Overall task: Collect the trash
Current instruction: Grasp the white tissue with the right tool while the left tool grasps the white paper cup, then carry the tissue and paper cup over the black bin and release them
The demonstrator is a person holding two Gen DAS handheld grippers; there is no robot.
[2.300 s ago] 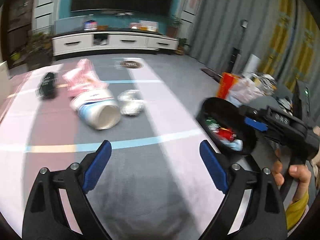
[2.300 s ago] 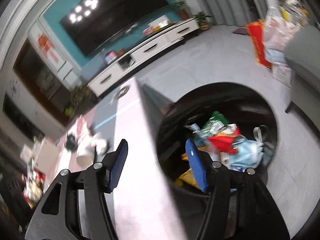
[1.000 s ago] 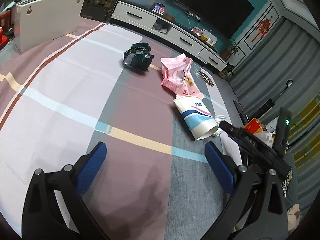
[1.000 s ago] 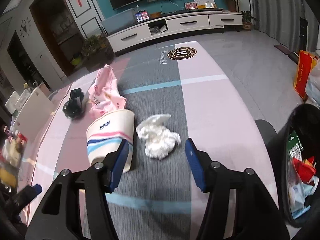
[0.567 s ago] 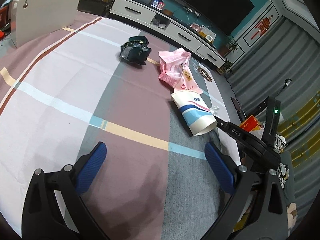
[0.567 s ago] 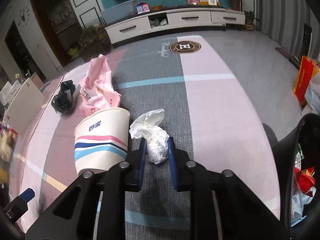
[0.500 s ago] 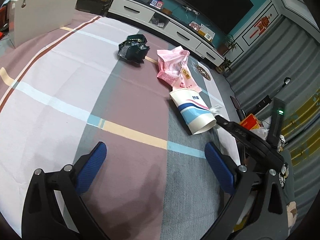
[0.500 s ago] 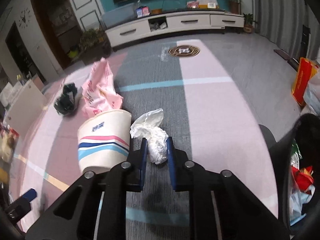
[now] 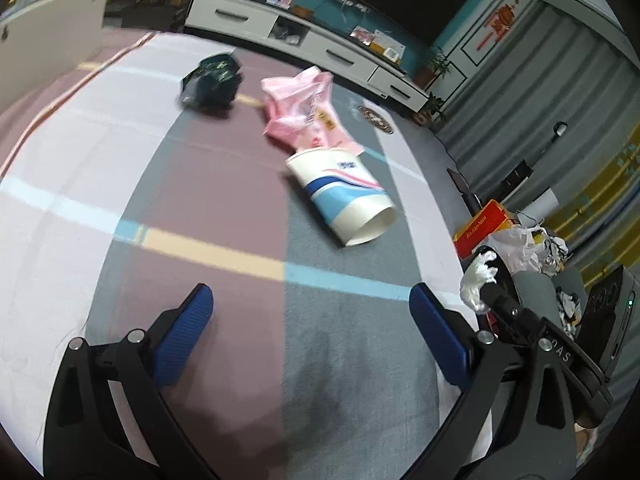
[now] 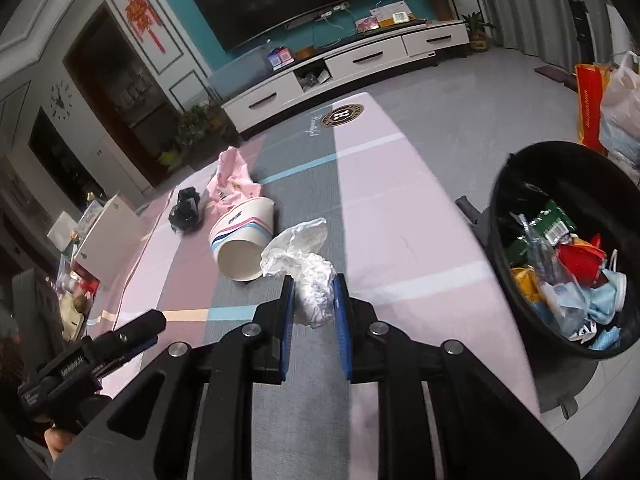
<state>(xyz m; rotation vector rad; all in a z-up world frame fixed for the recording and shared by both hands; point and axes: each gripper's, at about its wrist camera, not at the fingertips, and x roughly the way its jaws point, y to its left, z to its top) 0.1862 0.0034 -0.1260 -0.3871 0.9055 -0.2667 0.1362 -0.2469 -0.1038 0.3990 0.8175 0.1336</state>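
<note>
One white wad, formerly on the cloth, now sits lifted in right gripper.

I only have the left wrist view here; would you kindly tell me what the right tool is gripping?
Observer: The right tool is shut on the crumpled white wrapper, pinched between both blue pads.
Operator: Thank you. Is there a bin nearby?
Observer: Yes, a black trash bin stands on the floor beside the table's right edge, already holding trash.
Operator: Does the paper cup show anything inside?
Observer: The paper cup lies on its side, mouth toward the camera; it looks empty.
</note>
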